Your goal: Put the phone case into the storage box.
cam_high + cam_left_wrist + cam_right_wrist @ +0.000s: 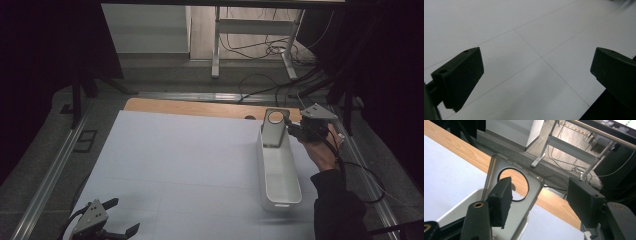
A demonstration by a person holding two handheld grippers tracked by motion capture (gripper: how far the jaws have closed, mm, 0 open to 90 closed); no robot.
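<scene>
The high view looks forward and down from above the near edge of the worktop, rather far. The left gripper view faces the white surface very closely. The right gripper view looks low across the far wooden edge, which the high view shares.

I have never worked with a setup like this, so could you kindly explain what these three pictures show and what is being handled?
A person holds a two-fingered tool in each hand at a table. The high view looks down from above: the left gripper waits near the white sheet, fingers wide apart over nothing. The right gripper is at the far end of a white bin, where a clear phone case with a round hole leans upright. The other two pictures come from cameras riding on the grippers. In the right gripper view, the case stands between the open fingers, which do not squeeze it.
</scene>
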